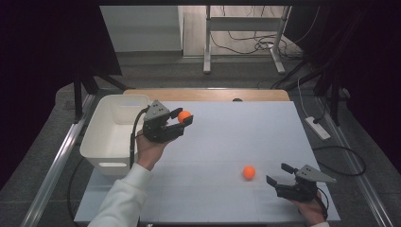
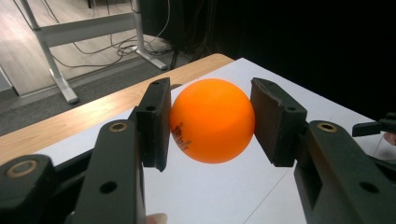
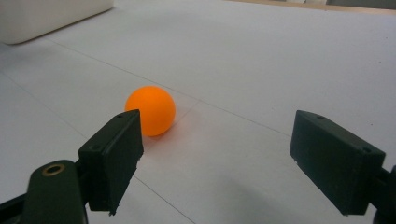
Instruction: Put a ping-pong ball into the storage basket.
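right gripper: nearest the camera, low at the table's front right, in the person's hand; jaws spread wide w/ nothing between them, pointing left twd the loose ball.
loose ball: orange, resting on the white table top, just left of the right gripper and apart from it; in the right gripper view it sits beyond the left jaw tip, not between the jaws.
left gripper: held up above the table's left-centre by the left hand, white sleeve below; jaws point up and to the right in the high view, away from the bin.
held ball: orange, clamped betw. both pads of the left gripper, each pad touching one side; small dark print on its lower left.
ball axis: round, so no long axis and no pointing direction; the print is the only marker, facing the left pad.
bin: white, open top, at the table's left edge, just left of the left gripper.
wood strip: along the table's far edge.
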